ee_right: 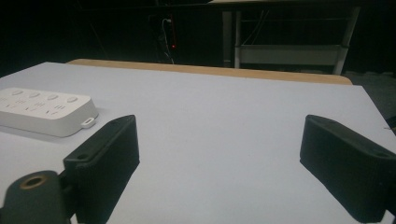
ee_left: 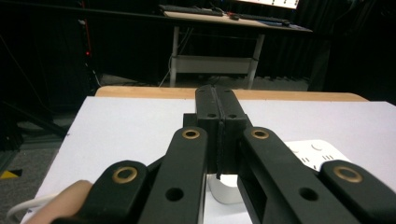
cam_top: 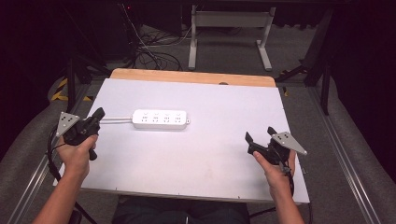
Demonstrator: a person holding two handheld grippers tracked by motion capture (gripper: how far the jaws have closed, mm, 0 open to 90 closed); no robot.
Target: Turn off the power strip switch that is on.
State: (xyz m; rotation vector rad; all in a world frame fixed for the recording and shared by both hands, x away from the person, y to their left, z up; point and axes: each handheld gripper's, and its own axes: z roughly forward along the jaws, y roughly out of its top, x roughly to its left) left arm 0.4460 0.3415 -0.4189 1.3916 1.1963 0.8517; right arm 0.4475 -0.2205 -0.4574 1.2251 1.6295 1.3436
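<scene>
White power strip (cam_top: 161, 119) lies between left gripper (cam_top: 99, 113) and right gripper (cam_top: 260, 135).

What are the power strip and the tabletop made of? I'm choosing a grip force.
The power strip looks like white moulded plastic: smooth, slightly glossy, rounded corners. The table seems to carry a matte pale sheet, possibly laminate or board, over wood; a bare wood-coloured strip shows along its far edge.

White power strip (cam_top: 160, 119), flat on table, cable trailing left
</scene>
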